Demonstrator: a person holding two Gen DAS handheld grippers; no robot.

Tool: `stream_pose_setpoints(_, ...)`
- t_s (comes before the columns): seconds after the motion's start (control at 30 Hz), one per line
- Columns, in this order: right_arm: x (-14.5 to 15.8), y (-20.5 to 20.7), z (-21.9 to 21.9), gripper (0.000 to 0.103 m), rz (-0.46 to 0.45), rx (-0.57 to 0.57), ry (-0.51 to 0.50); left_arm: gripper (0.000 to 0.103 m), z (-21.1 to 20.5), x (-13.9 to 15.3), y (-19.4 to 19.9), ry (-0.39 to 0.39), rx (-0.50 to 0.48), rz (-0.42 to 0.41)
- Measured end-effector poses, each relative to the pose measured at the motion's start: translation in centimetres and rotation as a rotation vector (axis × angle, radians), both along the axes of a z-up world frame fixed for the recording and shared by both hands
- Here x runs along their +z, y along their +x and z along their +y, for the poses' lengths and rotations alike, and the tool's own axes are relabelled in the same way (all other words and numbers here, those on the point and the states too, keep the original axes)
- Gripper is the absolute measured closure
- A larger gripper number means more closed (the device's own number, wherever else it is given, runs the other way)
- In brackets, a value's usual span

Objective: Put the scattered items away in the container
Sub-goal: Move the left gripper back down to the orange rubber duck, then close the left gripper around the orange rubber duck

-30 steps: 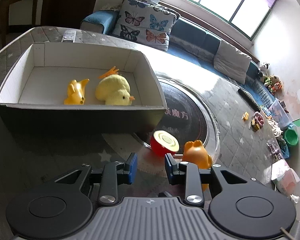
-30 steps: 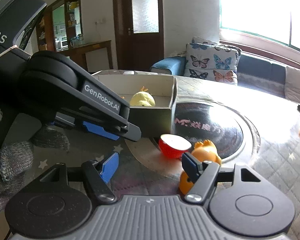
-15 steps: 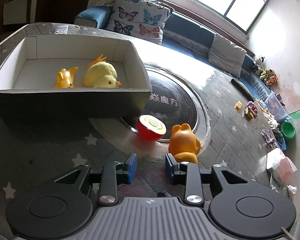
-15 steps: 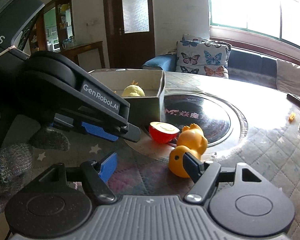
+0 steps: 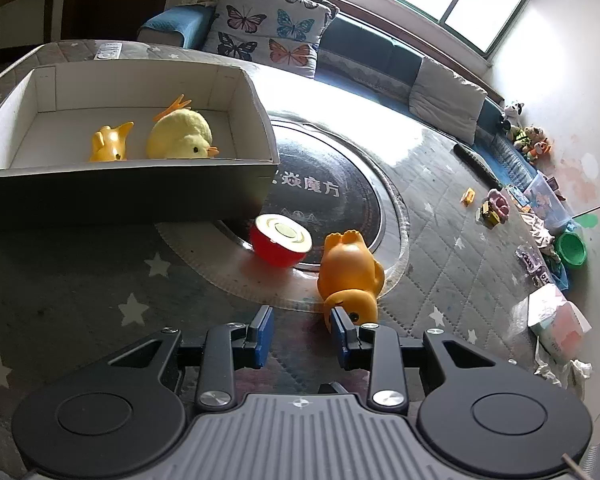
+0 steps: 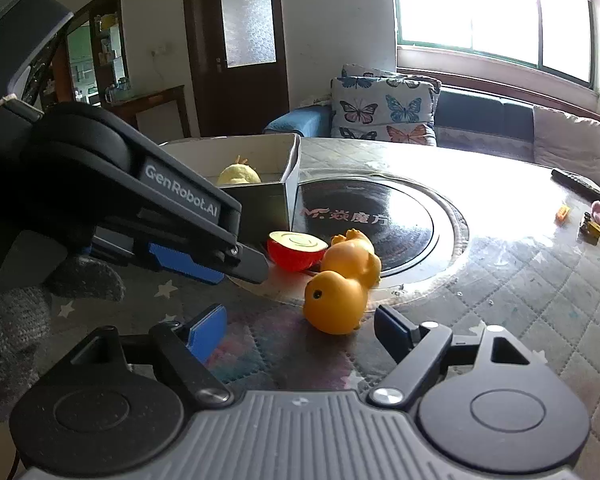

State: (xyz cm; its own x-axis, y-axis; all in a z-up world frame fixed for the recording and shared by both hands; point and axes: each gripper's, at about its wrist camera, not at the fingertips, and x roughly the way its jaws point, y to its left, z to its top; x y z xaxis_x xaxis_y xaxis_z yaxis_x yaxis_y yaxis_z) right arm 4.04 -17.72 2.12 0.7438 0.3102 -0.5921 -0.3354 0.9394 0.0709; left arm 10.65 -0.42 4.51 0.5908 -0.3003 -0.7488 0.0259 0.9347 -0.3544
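An orange rubber duck lies on its side on the table, next to a red apple half. Both show in the right wrist view, the duck in front of the apple half. A white cardboard box at the left holds a yellow plush chick and a small yellow toy. My left gripper is open and empty, just short of the duck's head. My right gripper is open and empty, wide, just short of the duck. The left gripper's body fills the left of the right wrist view.
The round table has a quilted star-print cover and a black round centre plate. Small toys and a remote lie at its far right. A sofa with butterfly cushions stands behind.
Both grippers have drawn back and risen from the box, so the duck and apple half now lie further ahead of the fingers. The left gripper's jaws have opened wider.
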Motion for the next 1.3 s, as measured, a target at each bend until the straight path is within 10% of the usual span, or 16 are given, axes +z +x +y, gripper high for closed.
stream_pose_setpoints(1.3,-2.5,6.0,0.2,0.028,0.096,-0.026,0.007,0.068,-0.7,-1.2,5.9,-0.123,-0.034,0.068)
